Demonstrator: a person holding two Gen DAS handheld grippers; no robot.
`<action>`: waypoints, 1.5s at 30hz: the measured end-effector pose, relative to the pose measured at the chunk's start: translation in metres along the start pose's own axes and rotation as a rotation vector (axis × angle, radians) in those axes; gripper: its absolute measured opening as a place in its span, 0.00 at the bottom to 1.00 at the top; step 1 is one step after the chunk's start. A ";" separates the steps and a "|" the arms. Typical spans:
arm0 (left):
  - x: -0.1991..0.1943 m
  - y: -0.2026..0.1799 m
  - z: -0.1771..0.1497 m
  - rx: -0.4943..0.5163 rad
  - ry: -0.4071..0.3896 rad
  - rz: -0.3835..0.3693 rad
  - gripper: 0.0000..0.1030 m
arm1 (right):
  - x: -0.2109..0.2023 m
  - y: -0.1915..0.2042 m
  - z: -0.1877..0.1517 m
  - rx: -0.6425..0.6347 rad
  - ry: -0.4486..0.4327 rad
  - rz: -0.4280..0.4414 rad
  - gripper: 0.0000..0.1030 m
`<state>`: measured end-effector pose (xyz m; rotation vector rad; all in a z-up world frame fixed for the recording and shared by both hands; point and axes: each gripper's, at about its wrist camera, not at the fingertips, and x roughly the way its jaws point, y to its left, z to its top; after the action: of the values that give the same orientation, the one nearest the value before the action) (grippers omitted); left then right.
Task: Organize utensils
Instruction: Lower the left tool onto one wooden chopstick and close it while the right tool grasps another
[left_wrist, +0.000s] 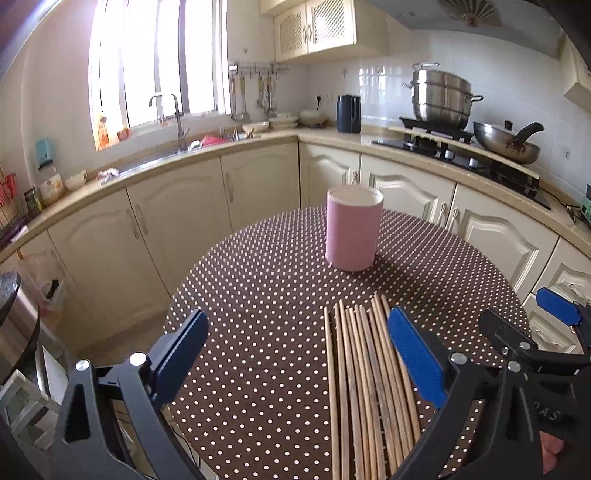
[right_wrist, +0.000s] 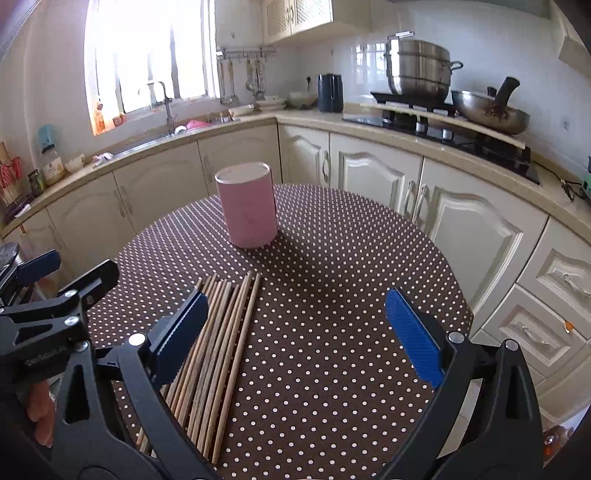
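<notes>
- Left gripper (left_wrist: 299, 354), lower foreground of left wrist view: jaws spread wide, nothing held.
- Right gripper (right_wrist: 295, 332), lower foreground of right wrist view: jaws likewise spread, nothing held.
- Wooden chopsticks (left_wrist: 365, 387), lower centre-right: bundle flat on dotted tablecloth (left_wrist: 266, 295).
- Pink holder (left_wrist: 352, 229), frame centre: upright, well apart from chopsticks.
</notes>
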<state>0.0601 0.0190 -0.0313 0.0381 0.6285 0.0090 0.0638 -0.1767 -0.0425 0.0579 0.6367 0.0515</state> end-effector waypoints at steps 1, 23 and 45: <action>0.005 0.002 -0.001 -0.003 0.011 -0.002 0.93 | 0.004 0.000 0.000 0.000 0.011 -0.002 0.92; 0.107 0.021 -0.023 -0.005 0.276 -0.061 0.93 | 0.115 0.021 -0.010 -0.038 0.292 -0.046 0.87; 0.155 0.003 -0.034 -0.001 0.385 -0.022 0.83 | 0.125 0.017 -0.016 -0.039 0.325 0.005 0.09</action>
<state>0.1652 0.0260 -0.1494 0.0291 1.0139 -0.0049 0.1538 -0.1504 -0.1285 0.0134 0.9602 0.0794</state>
